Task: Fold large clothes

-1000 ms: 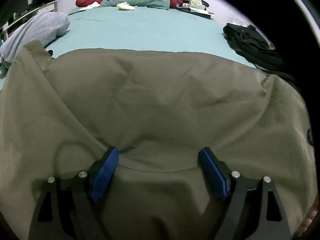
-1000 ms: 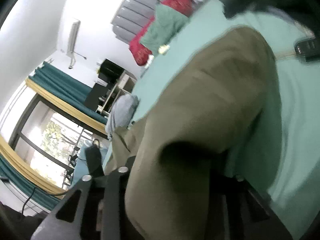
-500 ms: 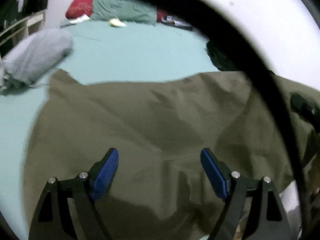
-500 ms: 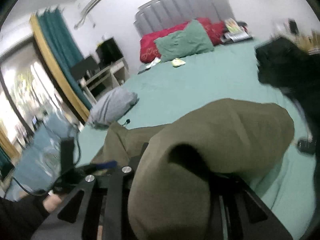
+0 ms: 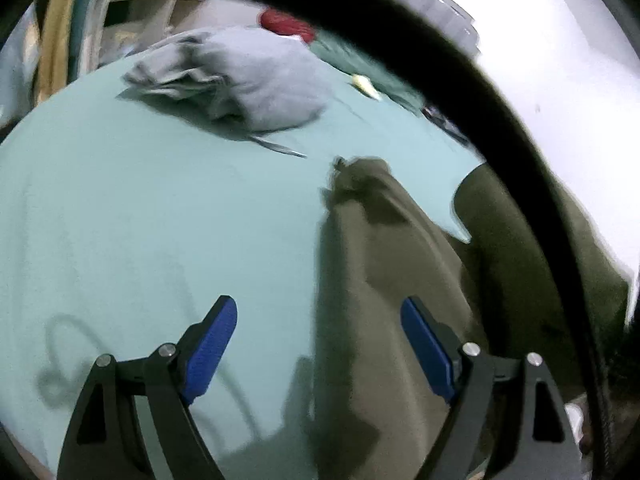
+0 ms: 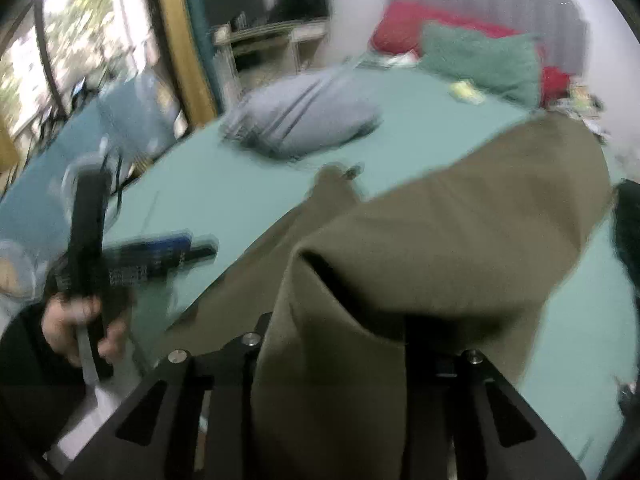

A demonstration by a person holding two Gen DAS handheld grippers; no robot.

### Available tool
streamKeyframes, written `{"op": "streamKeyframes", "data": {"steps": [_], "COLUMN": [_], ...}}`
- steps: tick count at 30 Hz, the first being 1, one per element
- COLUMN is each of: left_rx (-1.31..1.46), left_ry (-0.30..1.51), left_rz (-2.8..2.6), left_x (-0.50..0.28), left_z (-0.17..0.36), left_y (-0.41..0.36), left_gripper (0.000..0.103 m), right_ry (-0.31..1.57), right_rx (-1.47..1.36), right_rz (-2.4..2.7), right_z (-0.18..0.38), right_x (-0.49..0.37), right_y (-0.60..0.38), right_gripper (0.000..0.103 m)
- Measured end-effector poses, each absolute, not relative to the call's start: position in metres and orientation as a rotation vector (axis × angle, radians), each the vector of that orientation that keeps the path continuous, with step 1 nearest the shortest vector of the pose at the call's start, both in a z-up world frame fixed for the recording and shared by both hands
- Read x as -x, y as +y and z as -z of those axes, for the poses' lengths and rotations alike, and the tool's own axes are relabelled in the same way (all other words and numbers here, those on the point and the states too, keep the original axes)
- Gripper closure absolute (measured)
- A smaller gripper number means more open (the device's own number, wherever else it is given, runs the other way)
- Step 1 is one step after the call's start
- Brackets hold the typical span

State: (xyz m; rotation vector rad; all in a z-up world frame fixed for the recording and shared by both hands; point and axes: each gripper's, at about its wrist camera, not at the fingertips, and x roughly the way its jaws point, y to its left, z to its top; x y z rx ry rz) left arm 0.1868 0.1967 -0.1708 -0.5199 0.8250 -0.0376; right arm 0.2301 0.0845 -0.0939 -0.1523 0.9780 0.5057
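Left-wrist view: left gripper (image 5: 318, 344) hangs over the bed (image 5: 140, 220) with its blue pads (image 5: 210, 346) wide apart, nothing between them. Bare teal sheet under the left pad, olive garment (image 5: 384, 272) under the right pad, not touching either. Grey clothes (image 5: 248, 84) bunched further back on the bed; red pillow (image 5: 286, 24) behind them. Thick black cable (image 5: 516, 160) arcs across the right side, over the garment.

Right-wrist view: person's hand (image 6: 80, 328) at far left grips the left gripper's handle, blurred. Window (image 6: 60, 60) and yellow-edged curtain behind. Grey clothes in mid bed, olive garment spread from centre to right and draped over the right gripper (image 6: 336, 360). Its jaws are opening; cloth is bunched between them and hides the fingertips, so can't tell if the pads press on it now. Green pillow (image 6: 480, 60) and red pillow at the head of the bed, black item (image 6: 628, 232) at right edge.
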Motion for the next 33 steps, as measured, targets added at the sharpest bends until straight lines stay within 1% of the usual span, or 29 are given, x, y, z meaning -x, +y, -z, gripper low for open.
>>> {"op": "streamKeyframes", "data": {"steps": [1, 2, 4, 6, 9, 11, 13, 15, 18, 19, 20, 23, 24, 25, 26, 27, 29, 30, 31, 32, 33], "left_rx": [0.54, 0.557, 0.591, 0.623, 0.642, 0.653, 0.645, 0.624, 0.567, 0.537, 0.503, 0.408, 0.379, 0.361, 0.354, 0.363, 0.382, 0.379, 0.382, 0.394, 0.416], "left_ry": [0.817, 0.808, 0.814, 0.801, 0.754, 0.719, 0.686, 0.653, 0.655, 0.678, 0.716, 0.875, 0.93, 0.964, 0.984, 0.995, 1.019, 1.029, 1.037, 1.048, 1.057], "left_rz": [0.032, 0.029, 0.003, -0.023, -0.041, -0.029, 0.029, 0.113, 0.284, 0.318, 0.346, 0.36, 0.35, 0.329, 0.304, 0.277, 0.23, 0.192, 0.163, 0.133, 0.114], "left_x": [-0.186, -0.185, -0.183, -0.178, -0.171, -0.167, -0.167, -0.166, -0.175, -0.179, -0.183, -0.196, -0.196, -0.195, -0.191, -0.186, -0.18, -0.177, -0.175, -0.172, -0.169], "left_z": [0.172, 0.174, 0.178, 0.18, 0.174, 0.166, 0.153, 0.139, 0.121, 0.12, 0.121, 0.147, 0.159, 0.168, 0.175, 0.181, 0.186, 0.188, 0.189, 0.191, 0.19], "left_y": [0.206, 0.215, 0.226, 0.237, 0.248, 0.247, 0.238, 0.221, 0.181, 0.17, 0.157, 0.125, 0.118, 0.116, 0.115, 0.12, 0.131, 0.137, 0.142, 0.148, 0.153], "left_gripper": [0.019, 0.019, 0.019, 0.019, 0.019, 0.019, 0.019, 0.019, 0.01, 0.007, 0.005, 0.006, 0.006, 0.008, 0.015, 0.019, 0.033, 0.035, 0.036, 0.036, 0.036], "right_ry": [1.026, 1.057, 1.104, 1.123, 1.107, 1.067, 1.002, 0.934, 0.841, 0.836, 0.847, 0.896, 0.931, 0.959, 0.991, 1.01, 1.003, 0.99, 0.98, 0.966, 0.941], "right_rx": [0.163, 0.165, 0.116, 0.051, -0.031, -0.048, -0.067, -0.088, -0.133, -0.154, -0.199, -0.349, -0.42, -0.465, -0.514, -0.542, -0.678, -0.762, -0.847, -0.864, -0.842], "right_rz": [-0.548, -0.58, -0.663, -0.721, -0.769, -0.773, -0.793, -0.782, -0.629, -0.576, -0.504, -0.398, -0.391, -0.406, -0.43, -0.45, -0.53, -0.556, -0.57, -0.573, -0.592], "right_z": [0.11, 0.12, 0.141, 0.149, 0.138, 0.12, 0.094, 0.073, 0.055, 0.058, 0.065, 0.099, 0.121, 0.137, 0.155, 0.168, 0.197, 0.209, 0.222, 0.226, 0.226], "right_x": [-0.23, -0.23, -0.228, -0.225, -0.216, -0.207, -0.196, -0.185, -0.183, -0.183, -0.19, -0.206, -0.21, -0.213, -0.213, -0.21, -0.206, -0.205, -0.204, -0.201, -0.199], "right_y": [0.1, 0.113, 0.129, 0.134, 0.123, 0.11, 0.089, 0.061, -0.006, -0.026, -0.051, -0.104, -0.119, -0.124, -0.127, -0.128, -0.122, -0.122, -0.119, -0.119, -0.113], "right_gripper": [0.06, 0.056, 0.038, 0.033, 0.032, 0.03, 0.02, 0.018, 0.012, 0.012, 0.012, 0.012, 0.012, 0.012, 0.012, 0.012, 0.012, 0.012, 0.012, 0.012, 0.019]}}
